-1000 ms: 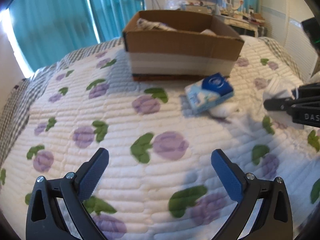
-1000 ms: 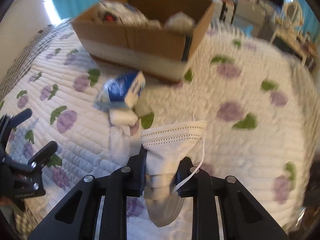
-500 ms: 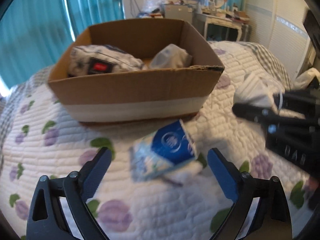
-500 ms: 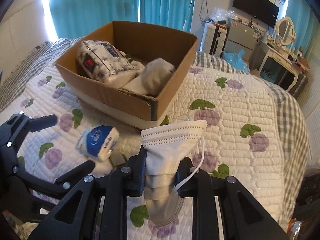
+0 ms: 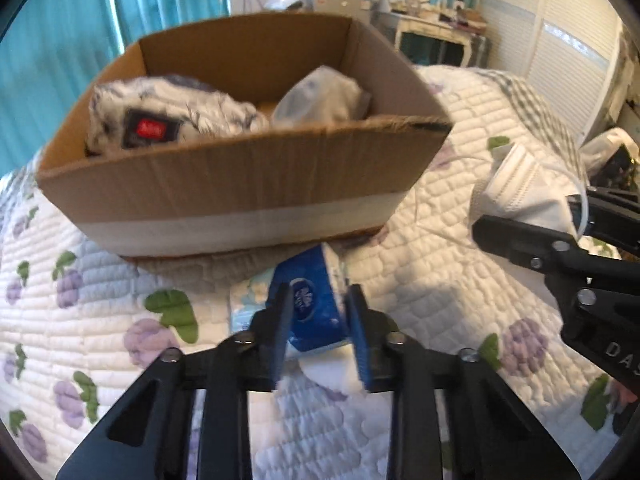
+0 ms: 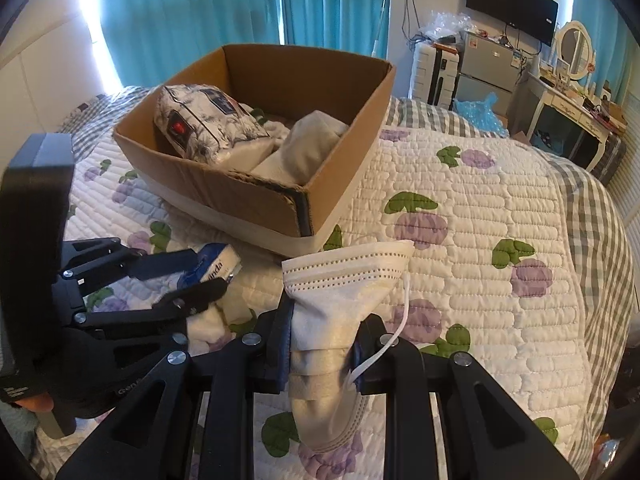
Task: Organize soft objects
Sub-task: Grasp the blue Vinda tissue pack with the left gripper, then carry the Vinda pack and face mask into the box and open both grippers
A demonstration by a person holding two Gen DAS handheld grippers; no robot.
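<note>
1. My left gripper (image 5: 318, 314) has its two blue pads pressed against the sides of a blue tissue pack (image 5: 310, 312). The pack lies on the quilted bed (image 5: 420, 280), just in front of the cardboard box (image 5: 240, 184).
2. My right gripper (image 6: 322, 332) is clenched on a white face mask (image 6: 344, 280), held in the air above the quilt, near the box's closest corner.
3. To do this step well, I judge that I should squeeze the pack only enough to hold it, lift it straight up above the box's front wall, then carry it forward. It is soft and could sag or slip.
4. The pack's long axis runs away from me toward the box, tilted slightly rightward. Its far end nearly reaches the box's base.
5. The mask's pleated top edge points up and away from me. Its long axis runs across my jaws, and one ear loop (image 6: 400, 312) hangs to the right.
6. Inside the box already sit a patterned pouch (image 5: 168, 120) and a pale bundle (image 5: 324, 96).
</note>
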